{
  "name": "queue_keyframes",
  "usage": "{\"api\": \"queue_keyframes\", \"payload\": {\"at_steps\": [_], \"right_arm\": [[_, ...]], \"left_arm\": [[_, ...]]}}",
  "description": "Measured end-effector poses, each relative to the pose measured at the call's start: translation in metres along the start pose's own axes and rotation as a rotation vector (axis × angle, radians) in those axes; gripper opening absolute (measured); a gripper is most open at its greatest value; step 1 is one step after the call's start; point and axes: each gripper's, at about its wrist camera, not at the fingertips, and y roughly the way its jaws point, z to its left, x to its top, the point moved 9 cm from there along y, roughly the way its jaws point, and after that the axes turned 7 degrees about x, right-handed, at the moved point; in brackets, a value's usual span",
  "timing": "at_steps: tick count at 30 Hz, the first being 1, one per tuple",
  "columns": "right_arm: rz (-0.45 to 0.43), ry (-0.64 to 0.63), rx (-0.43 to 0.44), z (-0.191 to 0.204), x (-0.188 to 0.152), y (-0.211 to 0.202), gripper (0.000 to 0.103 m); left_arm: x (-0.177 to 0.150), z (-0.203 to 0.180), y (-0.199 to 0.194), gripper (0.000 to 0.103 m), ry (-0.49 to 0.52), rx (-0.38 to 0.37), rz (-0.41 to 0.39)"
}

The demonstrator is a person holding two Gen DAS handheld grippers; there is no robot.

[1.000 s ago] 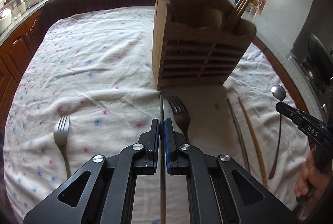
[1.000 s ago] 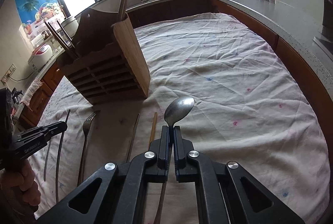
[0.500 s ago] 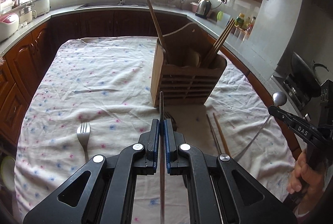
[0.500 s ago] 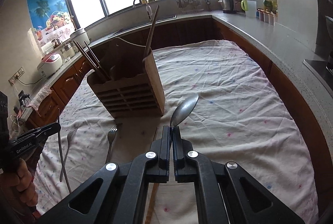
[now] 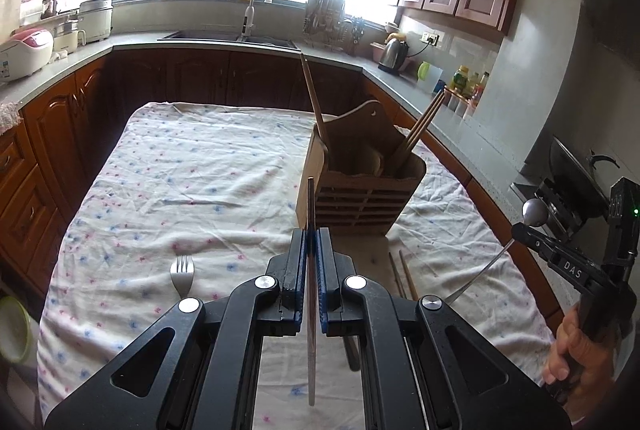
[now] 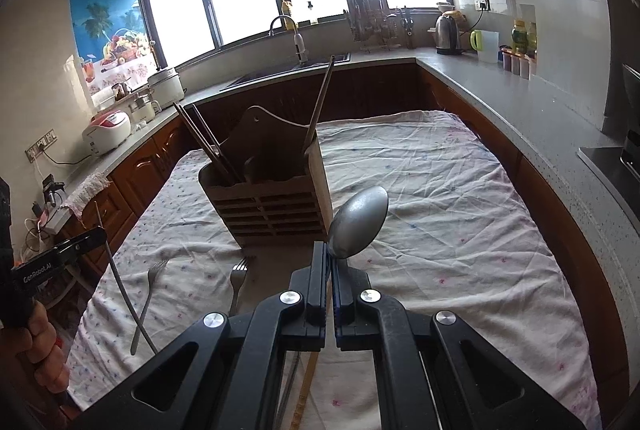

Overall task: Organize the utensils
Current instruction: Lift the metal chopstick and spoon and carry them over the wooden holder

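Both grippers have risen since a second ago: the wooden utensil holder [image 5: 360, 186] now sits lower and smaller in each view, and more of the kitchen shows. The left gripper [image 5: 312, 250] is clamped on a thin metal chopstick [image 5: 311, 214], clear of the floral tablecloth [image 5: 180, 182]. The right gripper [image 6: 330, 262] is clamped on a spoon [image 6: 360, 222], bowl forward and lifted. One fork [image 5: 182, 272] lies near left; a second fork [image 6: 239, 280] lies just before the holder. Two chopsticks [image 5: 402, 272] on the cloth are partly hidden behind the left gripper. The holder's compartments are too shadowed to read.
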Motion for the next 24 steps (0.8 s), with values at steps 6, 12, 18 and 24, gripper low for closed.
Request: {"api": "queue_keyframes", "payload": {"at_steps": [6, 12, 18, 24], "right_arm": [[-0.019, -0.011, 0.007, 0.005, 0.008, -0.005, 0.002], [-0.035, -0.018, 0.016, 0.008, 0.016, -0.008, 0.002], [-0.053, -0.023, 0.024, 0.009, 0.025, -0.010, 0.002], [-0.072, -0.030, 0.028, 0.012, 0.035, -0.011, 0.002]], "left_arm": [[0.008, 0.000, -0.006, 0.004, -0.006, 0.000, -0.021], [0.018, 0.000, -0.011, 0.004, -0.008, 0.001, -0.047], [0.028, 0.000, -0.016, 0.004, -0.014, 0.001, -0.075], [0.039, 0.001, -0.019, 0.004, -0.020, -0.003, -0.098]]}}
